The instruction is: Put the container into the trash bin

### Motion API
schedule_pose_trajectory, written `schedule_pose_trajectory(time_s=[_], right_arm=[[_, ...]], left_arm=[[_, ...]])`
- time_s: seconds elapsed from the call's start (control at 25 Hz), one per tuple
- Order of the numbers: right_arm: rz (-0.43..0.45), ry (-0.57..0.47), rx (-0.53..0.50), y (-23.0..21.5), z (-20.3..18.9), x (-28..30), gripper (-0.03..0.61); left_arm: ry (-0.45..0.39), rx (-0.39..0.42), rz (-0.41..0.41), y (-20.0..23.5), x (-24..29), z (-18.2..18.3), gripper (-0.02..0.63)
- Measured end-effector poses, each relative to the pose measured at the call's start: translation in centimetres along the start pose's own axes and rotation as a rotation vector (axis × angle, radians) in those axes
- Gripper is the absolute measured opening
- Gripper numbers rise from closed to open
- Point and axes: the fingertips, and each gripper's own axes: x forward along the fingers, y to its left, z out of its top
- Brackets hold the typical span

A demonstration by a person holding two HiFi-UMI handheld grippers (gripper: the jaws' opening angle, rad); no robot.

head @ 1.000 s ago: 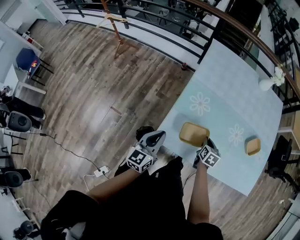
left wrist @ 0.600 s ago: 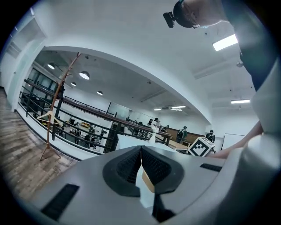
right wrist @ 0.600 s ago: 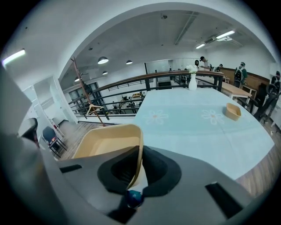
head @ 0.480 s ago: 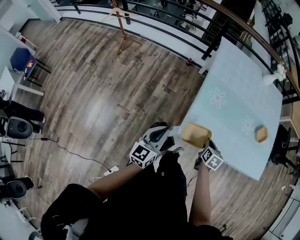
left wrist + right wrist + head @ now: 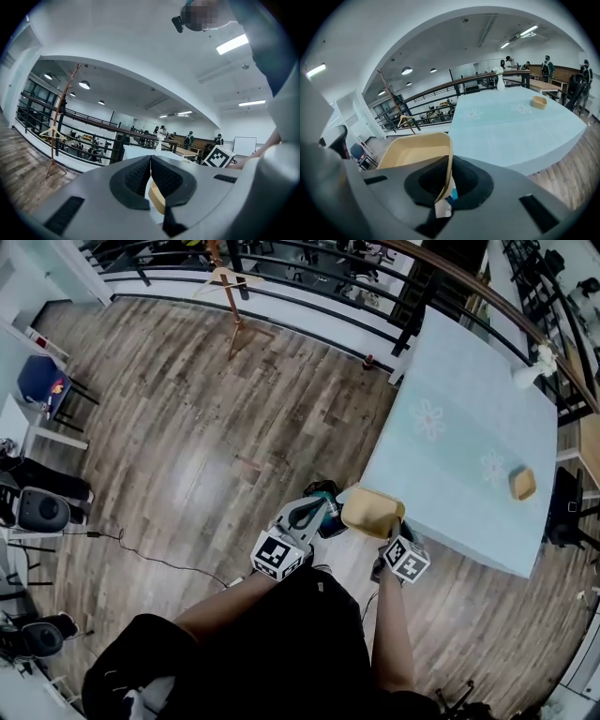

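The wood-plank floor (image 5: 187,427) fills the left and centre of the head view. A blue chair (image 5: 44,374) stands at its far left edge. A wooden coat stand (image 5: 228,296) rises near the black railing (image 5: 281,277) that bounds the room along the top.

Left gripper (image 5: 317,507): jaws closed together, nothing clamped between them. It sits over the floor, just left of the container.

The tan container (image 5: 372,510) is off the table, over the floor beside the table's near corner. Right gripper (image 5: 447,180): jaws clamped on one side wall of the container, which stands upright between the pads.

At the right, the table (image 5: 450,493) carries a pale blue cloth with flower prints. A second, smaller tan container (image 5: 523,484) rests near its right edge, and a white vase (image 5: 546,357) stands at its far corner
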Motion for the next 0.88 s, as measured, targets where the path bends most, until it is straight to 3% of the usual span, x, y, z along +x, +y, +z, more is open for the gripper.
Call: schedule_pose_trajectory(time_s=[0.24, 0.48, 0.72, 0.88], right_arm=[[-0.021, 0.003, 0.092, -1.8, -6.2, -3.5, 0.041], [-0.080, -0.006, 0.156, -3.7, -10.4, -6.2, 0.041], [-0.135, 0.021, 0.266, -2.4, -14.2, -6.5, 0.041], [-0.181, 0.057, 0.333, 0.4, -15.7, -5.0, 0.041]], left_arm=[[0.089, -0.017, -0.022, -3.2, -2.7, -2.7, 0.014], [0.128, 0.045, -0.086, -6.2, -3.1, -2.8, 0.014], [0.171, 0.059, -0.176, -5.7, -2.3, -4.0, 0.014], [0.205, 0.063, -0.252, -3.1, -1.2, -4.0, 0.014]])
